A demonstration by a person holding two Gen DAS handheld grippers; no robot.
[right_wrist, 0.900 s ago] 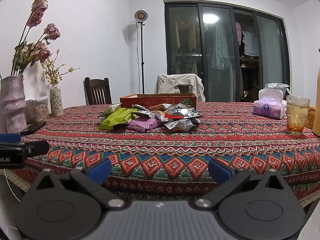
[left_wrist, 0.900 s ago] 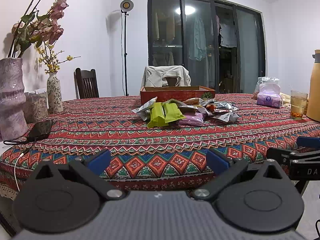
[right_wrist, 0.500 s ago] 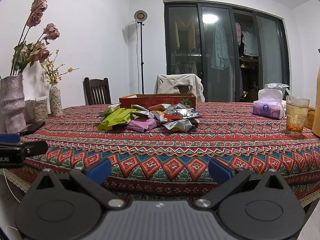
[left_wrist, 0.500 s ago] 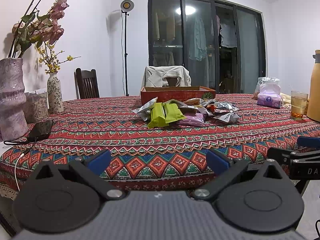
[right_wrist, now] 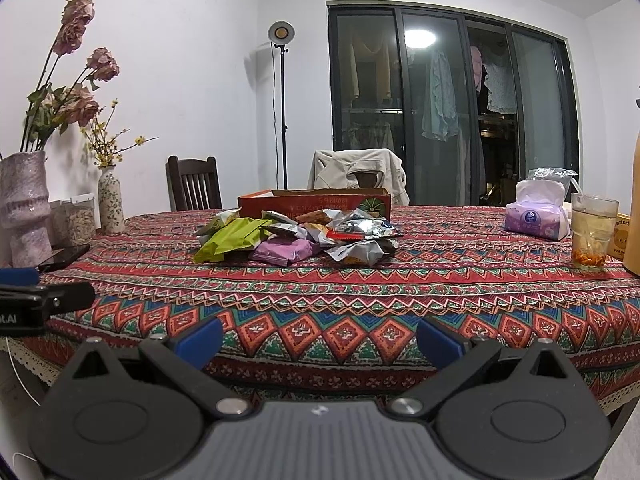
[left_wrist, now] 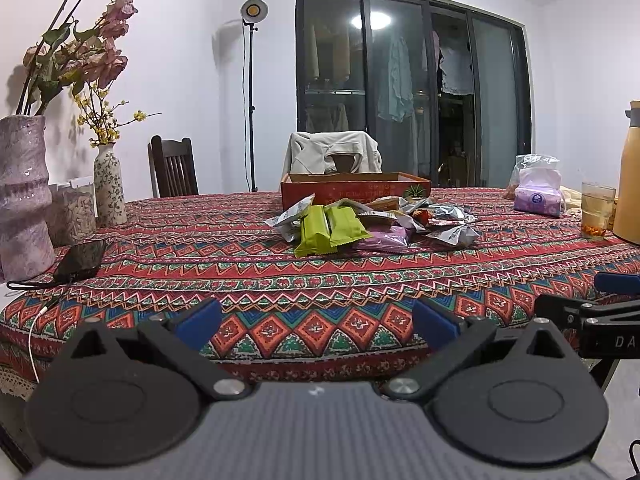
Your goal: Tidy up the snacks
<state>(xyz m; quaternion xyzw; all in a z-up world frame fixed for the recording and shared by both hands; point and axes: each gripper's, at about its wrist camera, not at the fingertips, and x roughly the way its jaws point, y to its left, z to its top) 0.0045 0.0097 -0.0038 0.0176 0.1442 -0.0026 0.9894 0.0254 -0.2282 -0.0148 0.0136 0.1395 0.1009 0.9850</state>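
Note:
A heap of snack packets [left_wrist: 372,224] [right_wrist: 296,236] lies mid-table: green bars [left_wrist: 330,230], a purple pack [right_wrist: 284,250], silver pouches [right_wrist: 360,254]. Right behind it stands a shallow red cardboard box [left_wrist: 354,191] [right_wrist: 316,202]. My left gripper [left_wrist: 316,322] hovers at the table's near edge, open, with nothing between its blue-padded fingers. My right gripper [right_wrist: 320,338] is beside it, also open and empty, well short of the snacks. Each gripper's tip shows at the edge of the other's view.
A patterned cloth covers the table [left_wrist: 280,280]. At the left stand two flower vases [left_wrist: 24,196] [left_wrist: 109,188], jars and a phone [left_wrist: 80,260] on a cable. At the right are a tissue pack [right_wrist: 536,216], a glass of tea [right_wrist: 592,232] and a yellow flask [left_wrist: 628,184]. Chairs stand behind.

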